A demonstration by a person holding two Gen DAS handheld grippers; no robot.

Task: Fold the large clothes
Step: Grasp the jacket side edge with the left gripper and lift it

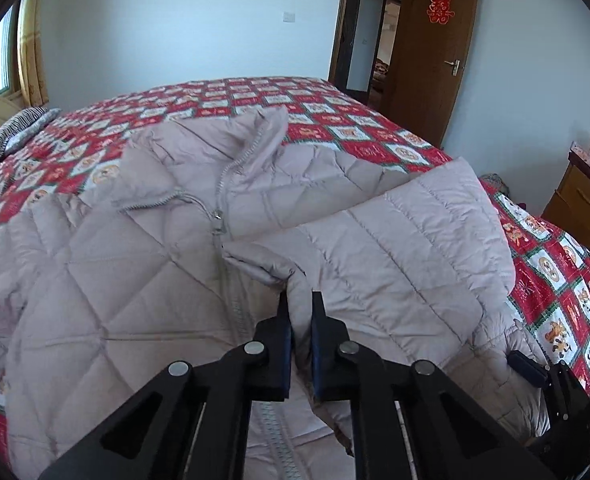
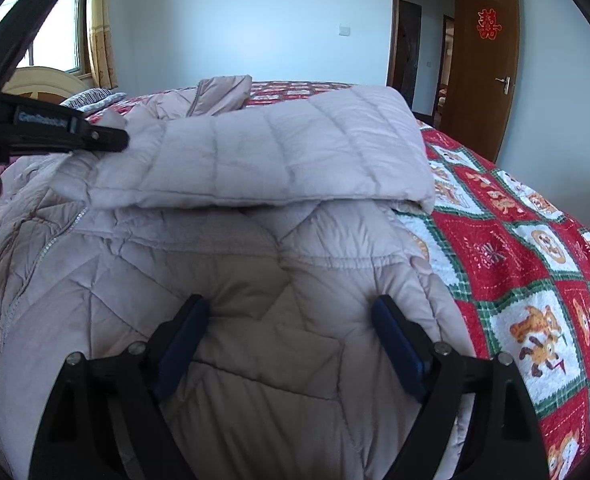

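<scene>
Jacket (image 1: pixel 107 264), a pale pink quilted puffer, lay spread front-up across the near side of the bed (image 1: pixel 375 136), covering most of the red, green and white patterned bedspread (image 2: pixel 507 240) between the near edge and the middle. Its zipper (image 1: pixel 219 216) ran up the centre to the collar (image 1: pixel 263 128), which stood rumpled toward the far edge. One sleeve (image 1: pixel 407 232) was folded across the chest, its cuff end pinched between the fingers (image 1: pixel 283 312) of my left gripper (image 1: pixel 300 312), which were closed tight on that fold of fabric. From the right wrist view the same sleeve (image 2: pixel 263 160) lay as a flat band across the jacket body, with my left gripper (image 2: pixel 111 138) reaching in from the left edge of the frame to hold it. My right gripper (image 2: pixel 291 312) hovered low over the lower part of the jacket (image 2: pixel 255 280) near the bed's near edge, its blue-padded fingers (image 2: pixel 395 340) spread wide apart and holding nothing, the quilted fabric bunched between them. A striped pillow (image 1: pixel 11 136) rested at the far left corner of the bed beside a curtained window (image 2: pixel 55 20). A brown wooden door (image 1: pixel 435 52) bearing a red paper emblem (image 1: pixel 439 10) stood open beyond the far edge.
</scene>
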